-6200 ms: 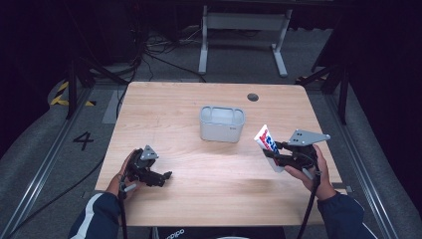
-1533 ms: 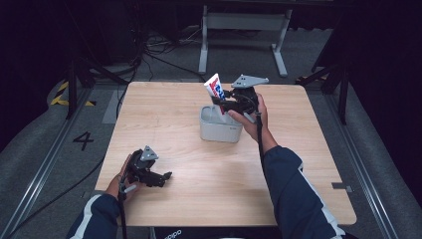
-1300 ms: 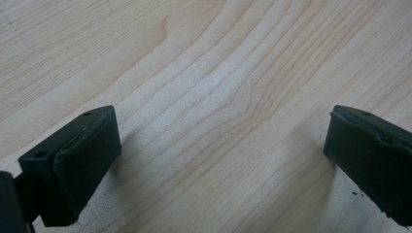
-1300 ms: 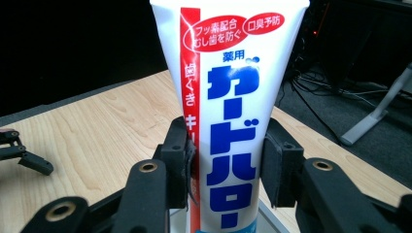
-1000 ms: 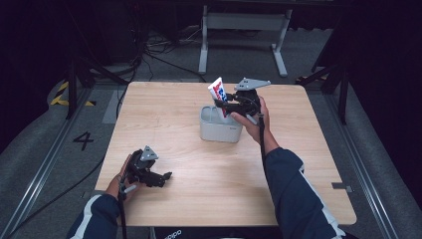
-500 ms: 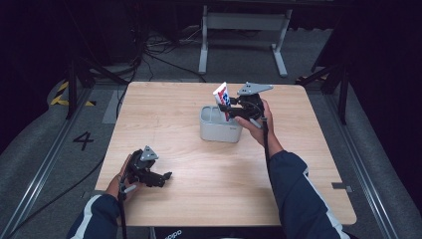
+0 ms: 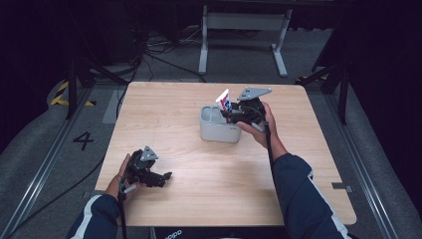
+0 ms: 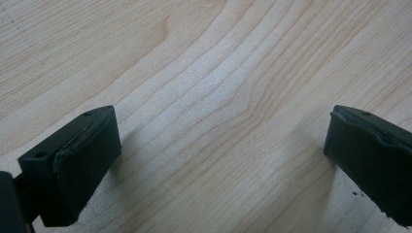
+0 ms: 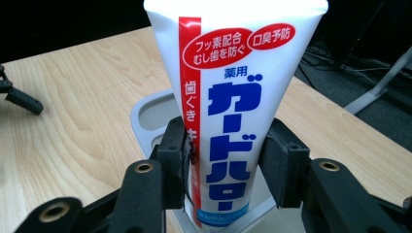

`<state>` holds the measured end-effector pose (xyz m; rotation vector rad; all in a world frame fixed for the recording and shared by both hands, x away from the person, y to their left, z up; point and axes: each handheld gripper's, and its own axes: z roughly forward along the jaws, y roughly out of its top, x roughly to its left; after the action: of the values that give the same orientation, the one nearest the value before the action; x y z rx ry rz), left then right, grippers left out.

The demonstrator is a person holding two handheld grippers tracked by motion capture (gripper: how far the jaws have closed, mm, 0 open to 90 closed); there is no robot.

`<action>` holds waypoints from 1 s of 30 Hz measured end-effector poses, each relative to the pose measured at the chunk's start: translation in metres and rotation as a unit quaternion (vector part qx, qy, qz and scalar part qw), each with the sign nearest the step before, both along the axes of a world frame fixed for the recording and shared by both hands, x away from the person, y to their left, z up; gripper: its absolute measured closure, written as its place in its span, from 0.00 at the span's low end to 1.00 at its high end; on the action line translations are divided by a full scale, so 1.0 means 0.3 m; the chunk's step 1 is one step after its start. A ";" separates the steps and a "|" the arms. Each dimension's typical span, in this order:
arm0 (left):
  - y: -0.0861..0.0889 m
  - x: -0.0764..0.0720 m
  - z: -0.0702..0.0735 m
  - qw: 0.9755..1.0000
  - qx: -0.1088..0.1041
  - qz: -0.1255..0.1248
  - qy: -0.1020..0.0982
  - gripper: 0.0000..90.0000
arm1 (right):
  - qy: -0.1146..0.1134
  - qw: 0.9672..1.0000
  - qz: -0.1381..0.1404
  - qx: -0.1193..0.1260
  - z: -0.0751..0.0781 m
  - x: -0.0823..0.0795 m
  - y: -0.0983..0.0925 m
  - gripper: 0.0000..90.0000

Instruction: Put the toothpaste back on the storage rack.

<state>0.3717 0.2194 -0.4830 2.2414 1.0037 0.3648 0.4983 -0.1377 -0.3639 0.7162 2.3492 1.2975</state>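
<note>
While the right gripper (image 9: 226,160) clamps a toothpaste tube (image 9: 228,97) over the grey holder (image 7: 219,130), left gripper (image 8: 218,155) spread wide on bare table (image 8: 204,73).

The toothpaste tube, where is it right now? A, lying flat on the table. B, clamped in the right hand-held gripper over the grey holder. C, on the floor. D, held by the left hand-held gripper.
B: the right hand-held gripper has its jaws closed on the toothpaste tube just above the grey holder.

Left gripper (image 7: 164,176) resting near left, jaws wide apart. Right gripper (image 7: 226,113) reaching far centre, arm outstretched, jaws clamped.
</note>
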 end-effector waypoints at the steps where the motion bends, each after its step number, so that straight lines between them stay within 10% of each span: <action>1: 0.000 0.000 0.000 1.000 0.000 0.000 0.000 0.00 | 0.002 1.000 0.001 -0.002 -0.003 0.000 -0.001 0.64; 30: -0.002 -0.003 -0.001 1.000 0.000 0.005 -0.002 0.00 | 0.030 0.999 0.001 -0.043 -0.011 -0.021 -0.018 0.48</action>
<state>0.3708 0.2189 -0.4832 2.2351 1.0141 0.3739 0.4920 -0.1430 -0.3671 0.7338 2.4377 1.1828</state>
